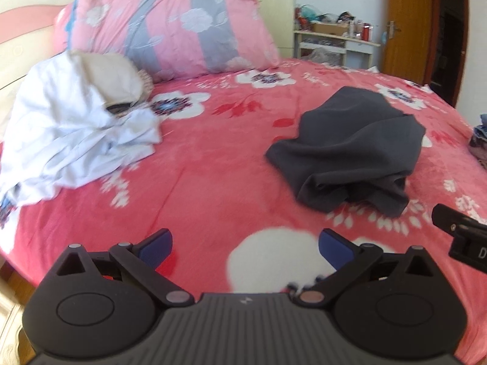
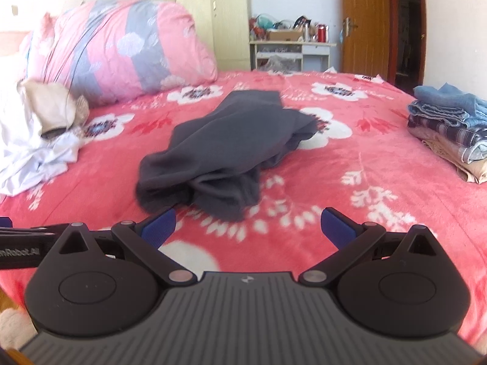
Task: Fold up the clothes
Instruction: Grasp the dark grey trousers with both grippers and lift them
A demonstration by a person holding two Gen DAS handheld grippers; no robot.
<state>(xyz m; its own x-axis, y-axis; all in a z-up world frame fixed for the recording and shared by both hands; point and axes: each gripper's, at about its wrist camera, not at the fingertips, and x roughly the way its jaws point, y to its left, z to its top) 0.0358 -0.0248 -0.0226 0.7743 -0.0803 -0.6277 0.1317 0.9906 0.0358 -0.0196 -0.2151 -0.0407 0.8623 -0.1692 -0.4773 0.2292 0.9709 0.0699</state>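
Dark grey garment lies crumpled lengthwise, straight ahead of my right gripper. My left gripper sits farther off; I judge the right nearer. Both jaws spread, empty.

Bed in front of me, red floral cover, fills most of the rm. Big pink/grey quilt roll sits at its head, w/ a pink-and-cream headboard behind that. Past the bed's far edge: cream wardrobe, then a cluttered white shelf unit, then a wooden door w/ dark doorway beside it. Walls white, bright daylight. Wood floor shows off the bed's near-left corner.
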